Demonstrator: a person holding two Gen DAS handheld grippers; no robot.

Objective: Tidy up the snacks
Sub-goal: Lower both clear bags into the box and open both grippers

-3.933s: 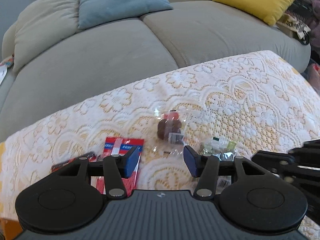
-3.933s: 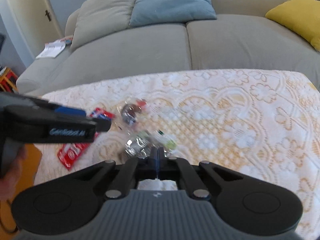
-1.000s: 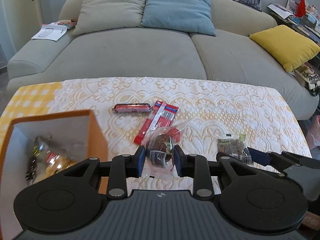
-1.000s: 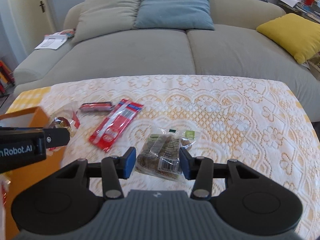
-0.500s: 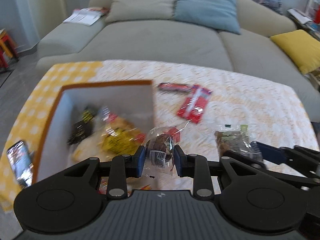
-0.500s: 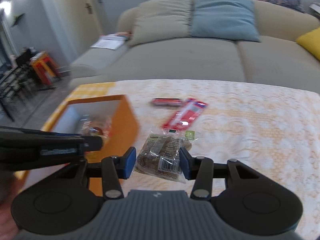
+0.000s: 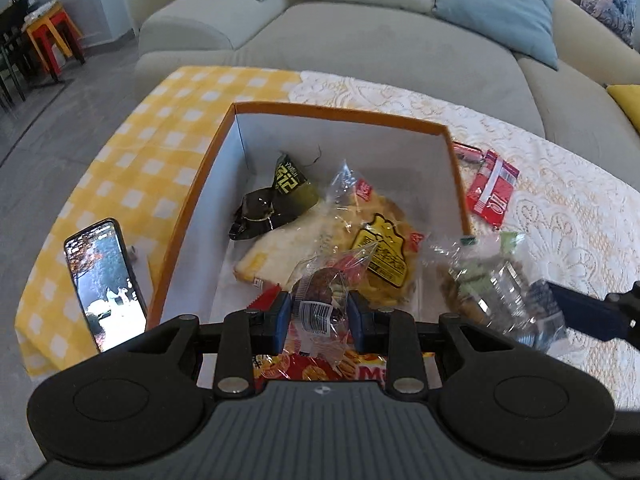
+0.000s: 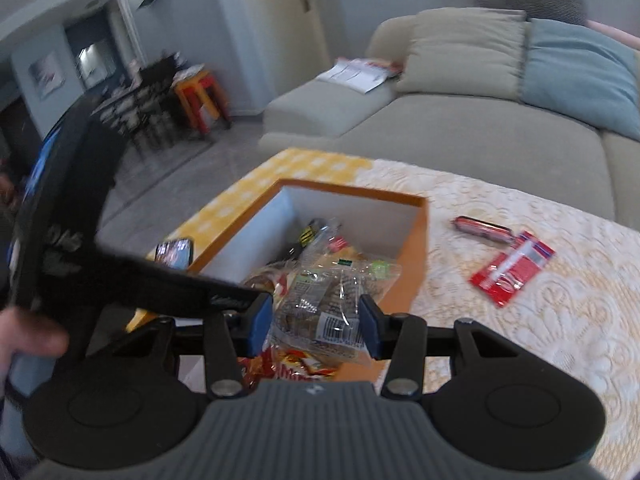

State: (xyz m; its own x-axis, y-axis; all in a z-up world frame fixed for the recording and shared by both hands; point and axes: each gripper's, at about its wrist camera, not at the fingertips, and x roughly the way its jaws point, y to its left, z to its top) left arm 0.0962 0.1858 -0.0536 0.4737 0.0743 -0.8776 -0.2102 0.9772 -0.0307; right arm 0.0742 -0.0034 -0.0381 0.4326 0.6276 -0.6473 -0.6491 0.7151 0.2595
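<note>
Left claw point(image 7: 319, 316) clenched on a clear-wrapped brown muffin packet point(image 7: 326, 292), hanging over the near end of the orange box point(image 7: 340, 114). Right claw point(image 8: 316, 328) clamped on a clear cookie bag point(image 8: 324, 304), over the box's near right wall. Box interior is white; it holds a dark green-black packet point(image 7: 276, 204), a yellow pastry bag point(image 7: 376, 248) and a red snack bag point(image 7: 320, 366) at the near edge. Bench has a white lace cloth point(image 7: 560, 216) over a yellow check cloth point(image 7: 132, 152). Phone point(image 7: 105, 272) lies left of the box, screen lit. Red flat packet point(image 8: 514, 266) and a red sausage stick point(image 8: 482, 226) lie on the lace, right of the box. Beyond: grey sofa point(image 7: 380, 44), blue cushion point(image 7: 496, 4), red-orange stool point(image 8: 200, 96), dining area far left. Versus 1 s ago: both claws have moved from above the lace to over the box, loads unchanged.
</note>
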